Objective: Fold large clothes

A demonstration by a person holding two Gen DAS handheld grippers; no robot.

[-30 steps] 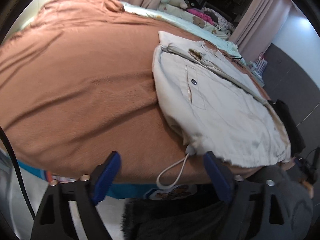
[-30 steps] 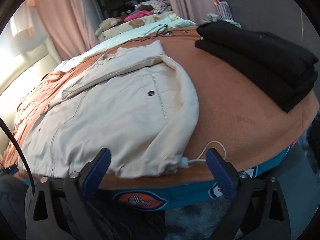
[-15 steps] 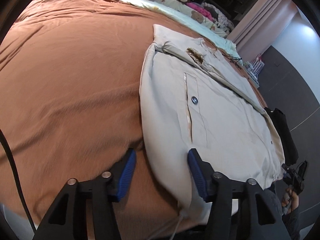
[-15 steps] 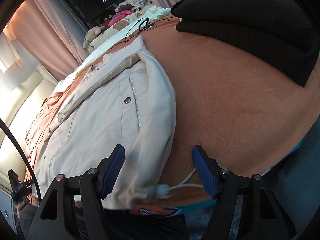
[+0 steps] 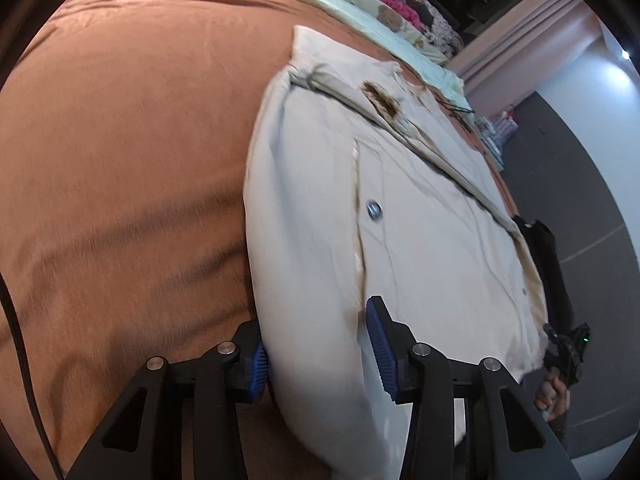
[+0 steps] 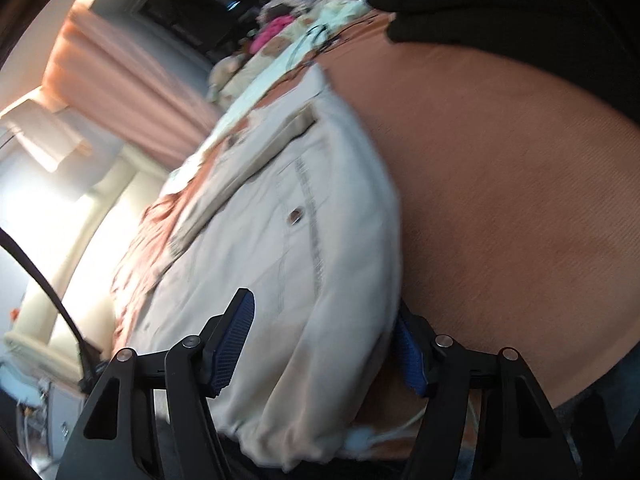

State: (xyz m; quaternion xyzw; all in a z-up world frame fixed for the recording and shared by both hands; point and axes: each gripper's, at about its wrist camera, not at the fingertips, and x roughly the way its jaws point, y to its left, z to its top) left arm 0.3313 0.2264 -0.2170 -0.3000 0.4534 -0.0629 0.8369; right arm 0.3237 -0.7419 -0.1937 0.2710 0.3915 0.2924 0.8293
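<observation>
Your fingers point(image 5: 382, 350) on the left gripper point(image 5: 316, 354) sit on both sides of the near left corner of the cream jacket point(image 5: 400, 208). The jaws have just been closing, and the puffy edge of the jacket is between them. The left pad touches the cloth. The right pad looks close to it, but I cannot tell if it is pressing yet.

The right gripper point(image 6: 326, 344) is doing the same at the near right corner of the cream jacket point(image 6: 304, 248). Its jaws have just been closing too, with the thick hem between them. The left pad stands a little off the cloth, so this one has not got hold yet. That view is blurry.

The jacket lies flat on the orange bedspread point(image 5: 120, 140), with its bottom edge near you and its collar far away. A pile of folded black clothes point(image 6: 520, 4) sits far off to the right, well apart from it.

I think you are about to grab the bottom edge and fold it up toward the collar. To do it well:

- Push both grippers in a bit deeper so all the layers are inside, not just the top one.
- Keep the orange bedspread out of the bite on the left side.
- Watch the white drawstring point(image 6: 384, 436) by the right corner. It could get caught.
- Squeeze both sides firmly before you lift.
- Lift both corners together and keep them level, so the fold comes out straight.
</observation>
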